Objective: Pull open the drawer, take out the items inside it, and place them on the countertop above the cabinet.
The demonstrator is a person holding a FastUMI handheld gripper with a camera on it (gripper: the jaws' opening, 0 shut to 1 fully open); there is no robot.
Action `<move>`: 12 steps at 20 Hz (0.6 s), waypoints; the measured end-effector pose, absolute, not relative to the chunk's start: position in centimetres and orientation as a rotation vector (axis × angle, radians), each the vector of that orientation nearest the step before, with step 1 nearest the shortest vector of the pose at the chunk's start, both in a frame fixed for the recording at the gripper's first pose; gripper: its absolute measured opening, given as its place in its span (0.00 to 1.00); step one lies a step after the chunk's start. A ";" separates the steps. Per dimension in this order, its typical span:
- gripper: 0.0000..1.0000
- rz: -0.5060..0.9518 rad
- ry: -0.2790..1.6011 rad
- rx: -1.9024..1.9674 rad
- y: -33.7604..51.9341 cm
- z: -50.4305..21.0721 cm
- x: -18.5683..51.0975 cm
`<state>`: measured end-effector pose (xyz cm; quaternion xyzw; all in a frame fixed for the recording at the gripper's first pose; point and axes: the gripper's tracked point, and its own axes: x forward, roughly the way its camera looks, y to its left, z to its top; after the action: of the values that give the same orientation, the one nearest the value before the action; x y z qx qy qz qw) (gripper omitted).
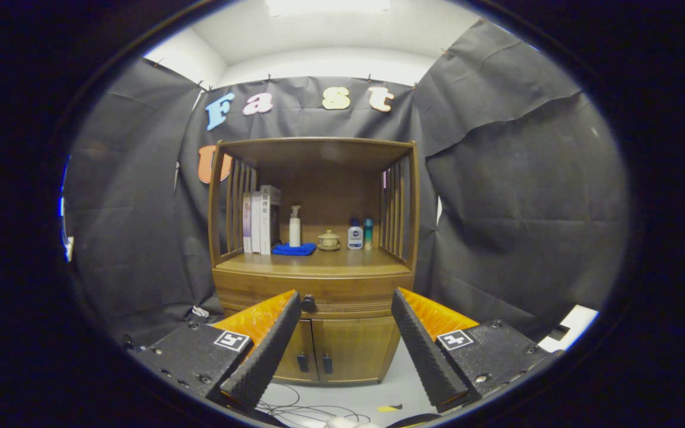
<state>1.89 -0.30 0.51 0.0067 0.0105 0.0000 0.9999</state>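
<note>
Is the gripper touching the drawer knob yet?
Apart. The gripper view shows the gripper with jaws open, the cabinet well beyond; the drawer knob merely appears beside one fingertip.

Hand-held gripper, fingers wide apart

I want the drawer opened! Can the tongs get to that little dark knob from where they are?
Probably yes. The tongs are open, and the drawer knob sits just ahead beside one finger tip with nothing in front of it. The drawer is shut.
</note>
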 end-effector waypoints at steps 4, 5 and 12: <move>1.00 0.018 0.011 0.011 0.3 1.7 4.8; 1.00 0.026 0.004 0.011 0.7 1.9 5.8; 1.00 0.073 0.021 -0.024 3.7 -0.3 14.1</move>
<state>14.12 3.66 -0.30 -0.0119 0.0107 0.0363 0.9992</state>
